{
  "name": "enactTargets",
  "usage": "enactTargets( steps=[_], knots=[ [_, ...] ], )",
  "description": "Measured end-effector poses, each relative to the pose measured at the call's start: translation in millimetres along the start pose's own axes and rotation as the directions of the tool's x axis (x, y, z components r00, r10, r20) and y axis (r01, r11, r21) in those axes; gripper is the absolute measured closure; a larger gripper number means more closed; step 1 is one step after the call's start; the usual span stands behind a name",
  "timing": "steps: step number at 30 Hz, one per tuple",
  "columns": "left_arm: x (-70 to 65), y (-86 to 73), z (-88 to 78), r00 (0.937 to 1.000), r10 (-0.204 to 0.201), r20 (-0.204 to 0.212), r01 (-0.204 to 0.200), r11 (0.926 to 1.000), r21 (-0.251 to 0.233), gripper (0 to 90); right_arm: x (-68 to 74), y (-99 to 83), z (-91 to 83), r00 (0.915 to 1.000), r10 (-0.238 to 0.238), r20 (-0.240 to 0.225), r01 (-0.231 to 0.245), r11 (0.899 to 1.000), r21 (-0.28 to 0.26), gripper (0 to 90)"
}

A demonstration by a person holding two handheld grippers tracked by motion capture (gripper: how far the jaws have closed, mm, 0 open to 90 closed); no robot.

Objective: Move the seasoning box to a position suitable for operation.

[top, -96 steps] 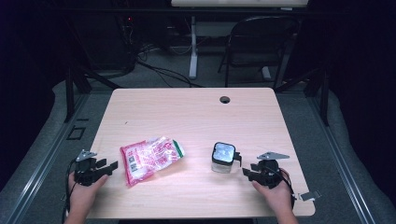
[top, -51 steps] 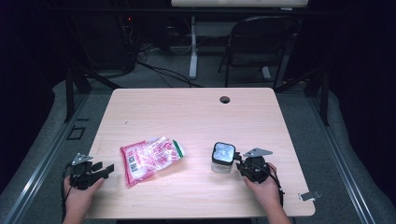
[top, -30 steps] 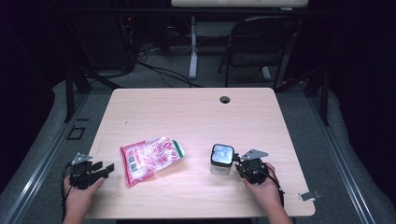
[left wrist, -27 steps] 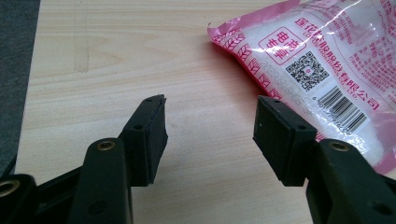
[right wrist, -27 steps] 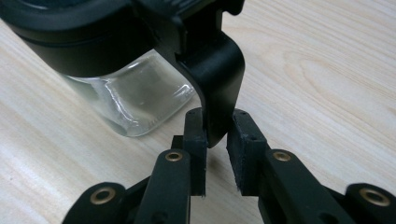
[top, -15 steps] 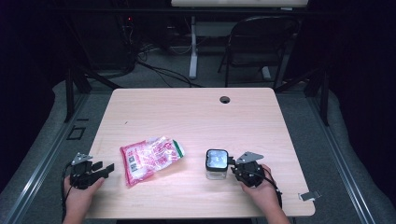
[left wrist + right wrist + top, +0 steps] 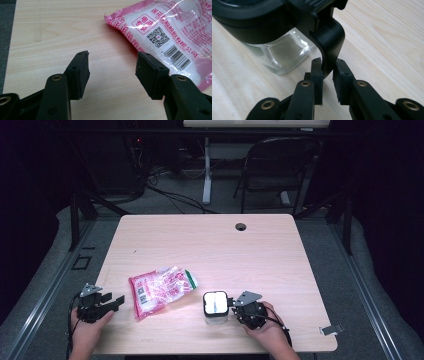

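Observation:
A square glass jar with a black lid stands near the table's front edge, right of a pink and white plastic bag that lies flat. My right gripper reaches it from the right. In the right gripper view the right gripper is shut on the lid's black clasp, with the glass wall just beyond. My left gripper rests at the front left, open. In the left gripper view, my left gripper has bare wood between its pads and the bag's corner is just beyond the right jaw.
The wooden table has a round cable hole near its far edge. A small metal clip lies at the front right corner. A black chair and cables stand on the floor behind the table.
My right gripper has slid the jar leftward along the table's front, closer to the bag. The left gripper and the bag have stayed where they were.

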State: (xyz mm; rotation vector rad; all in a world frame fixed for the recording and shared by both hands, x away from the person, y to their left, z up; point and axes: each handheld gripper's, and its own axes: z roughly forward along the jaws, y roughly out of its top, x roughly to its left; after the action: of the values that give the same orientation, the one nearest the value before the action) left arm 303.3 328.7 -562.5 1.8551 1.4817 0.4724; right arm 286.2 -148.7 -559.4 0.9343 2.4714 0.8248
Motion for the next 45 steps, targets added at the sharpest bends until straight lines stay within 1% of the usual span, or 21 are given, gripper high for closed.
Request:
enactTargets(
  steps=[2, 4, 8, 9, 13, 15, 16, 18, 21, 25, 27, 28, 29, 31, 34, 35, 37, 38, 40, 42, 45],
  knots=[
    [0.8, 0.4, -1.2, 1.0, 0.002, 0.002, -0.002, 0.9999, 0.011, 44.5, 3.2, 1.3, -0.7, 0.9998, -0.018, 0.0, 0.018, 1.0, 0.012, 78.6],
    [0.7, 0.4, -1.3, 1.0, 0.0, 0.002, 0.0, 1.0, 0.009, 44.4, 5.2, 1.1, -0.5, 0.9999, -0.01, -0.001, 0.01, 1.0, 0.004, 78.5],
    [0.1, 0.1, -0.6, 1.0, 0.001, 0.0, -0.001, 1.0, -0.002, 44.4, 6.7, 0.9, -2.2, 1.0, -0.002, -0.006, 0.002, 1.0, 0.018, 78.3],
    [0.1, 0.1, -0.6, 1.0, 0.001, 0.0, -0.001, 1.0, -0.002, 44.4, 6.5, 1.6, -3.2, 0.9999, -0.011, -0.004, 0.011, 0.999, 0.031, 78.3],
    [-0.9, 0.4, -0.6, 1.0, 0.005, 0.0, -0.005, 1.0, -0.002, 44.4, 6.7, 1.8, -3.6, 0.9999, -0.007, -0.008, 0.007, 0.999, 0.034, 77.7],
    [-1.1, 0.5, -1.1, 1.0, 0.008, -0.003, -0.008, 1.0, 0.002, 44.4, 5.8, 1.7, -3.6, 0.9998, 0.0, -0.019, 0.0, 1.0, 0.03, 77.0],
    [-2.0, 0.4, -1.0, 1.0, 0.005, -0.001, -0.005, 1.0, -0.006, 44.4, 3.9, 1.7, -5.6, 0.9996, 0.017, -0.022, -0.017, 1.0, 0.02, 73.4],
    [-2.5, 0.7, -1.6, 0.9999, 0.012, -0.002, -0.012, 0.9999, -0.001, 44.4, 1.7, 1.6, -8.1, 0.9994, 0.024, -0.025, -0.024, 1.0, 0.016, 70.8],
    [-3.7, 0.5, -1.1, 0.9999, 0.014, -0.002, -0.014, 0.9999, -0.01, 44.4, 1.3, 1.4, -12.0, 0.9998, 0.007, -0.019, -0.006, 1.0, 0.022, 69.6],
    [-5.1, 1.2, -1.8, 0.9998, 0.02, 0.001, -0.02, 0.9998, -0.01, 44.4, 0.9, 2.5, -17.0, 0.9998, 0.012, -0.015, -0.011, 1.0, 0.022, 68.1],
    [-6.8, 2.0, -2.4, 0.9997, 0.025, 0.005, -0.025, 0.9996, -0.012, 44.4, -0.3, 2.7, -19.9, 0.9996, 0.017, -0.023, -0.016, 1.0, 0.008, 66.9],
    [-8.9, 2.7, -2.9, 0.9996, 0.029, 0.004, -0.029, 0.9995, -0.01, 44.4, -2.1, 2.6, -20.7, 0.9992, 0.021, -0.035, -0.021, 1.0, -0.014, 66.8],
    [-8.9, 2.7, -2.9, 0.9996, 0.029, 0.004, -0.029, 0.9995, -0.01, 44.4, -2.1, 2.6, -20.7, 0.9992, 0.021, -0.035, -0.021, 1.0, -0.014, 66.8],
    [-11.6, 3.2, -3.1, 0.9993, 0.036, 0.006, -0.036, 0.9992, -0.019, 44.4, -2.3, 3.0, -20.8, 0.9985, 0.029, -0.047, -0.03, 0.999, -0.032, 68.6],
    [-18.2, 6.2, -7.2, 0.9981, 0.061, 0.004, -0.061, 0.9976, -0.033, 44.4, 0.2, 4.6, -22.9, 0.9984, 0.001, -0.057, -0.003, 0.999, -0.037, 71.0],
    [-19.4, 7.0, -8.0, 0.9979, 0.065, 0.006, -0.065, 0.9972, -0.038, 44.4, 0.6, 5.1, -24.2, 0.9979, -0.007, -0.064, 0.005, 1.0, -0.029, 71.5],
    [-21.2, 7.9, -9.2, 0.9975, 0.07, 0.01, -0.07, 0.9966, -0.043, 44.4, 0.9, 5.2, -24.7, 0.998, -0.009, -0.062, 0.007, 1.0, -0.03, 72.0],
    [-25.1, 9.9, -11.5, 0.9962, 0.086, 0.014, -0.085, 0.995, -0.051, 44.4, 1.0, 5.4, -26.5, 0.9975, -0.012, -0.069, 0.01, 1.0, -0.026, 73.7],
    [-27.7, 10.8, -12.4, 0.9958, 0.091, 0.014, -0.09, 0.9944, -0.055, 44.4, 1.0, 5.3, -27.4, 0.9973, -0.01, -0.072, 0.009, 1.0, -0.025, 74.1],
    [-34.8, 12.9, -13.7, 0.9931, 0.115, 0.022, -0.113, 0.9913, -0.067, 44.4, 0.7, 5.4, -30.5, 0.9965, -0.003, -0.083, 0.0, 1.0, -0.029, 75.4],
    [-39.2, 14.3, -14.4, 0.9907, 0.133, 0.028, -0.131, 0.9892, -0.066, 44.4, -0.1, 5.9, -32.9, 0.9962, -0.009, -0.086, 0.006, 1.0, -0.03, 76.5]
  ],
)
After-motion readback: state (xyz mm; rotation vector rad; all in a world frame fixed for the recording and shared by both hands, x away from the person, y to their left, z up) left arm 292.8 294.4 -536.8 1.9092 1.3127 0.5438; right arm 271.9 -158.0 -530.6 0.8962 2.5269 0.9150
